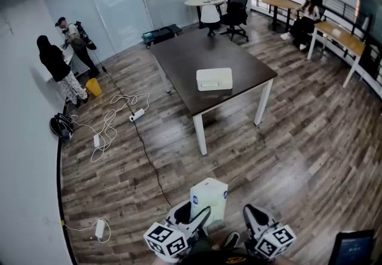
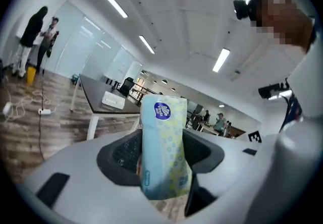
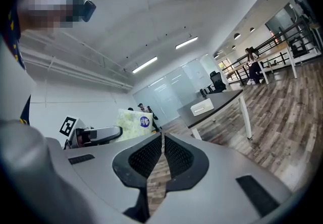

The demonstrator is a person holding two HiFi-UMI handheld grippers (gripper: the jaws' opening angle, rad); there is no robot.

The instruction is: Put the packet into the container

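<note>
My left gripper (image 2: 164, 157) is shut on a pale blue and yellow tissue packet (image 2: 164, 147), which stands upright between the jaws. In the head view the packet (image 1: 209, 197) sits at the bottom centre, above the left gripper (image 1: 194, 217). The right gripper (image 1: 258, 222) is beside it, shut with nothing in it (image 3: 162, 155); in its view the packet (image 3: 135, 123) shows off to the left. The white container (image 1: 214, 79) lies on the dark table (image 1: 179, 61) some way ahead, also seen far off as a white box (image 2: 113, 100) and as a small white container (image 3: 202, 108).
Cables and a power strip (image 1: 136, 115) trail over the wooden floor left of the table. Two people (image 1: 62, 58) stand at the far left wall beside a yellow bucket (image 1: 93, 86). Office chairs (image 1: 235, 10) and desks with a seated person (image 1: 307, 16) are at the back right.
</note>
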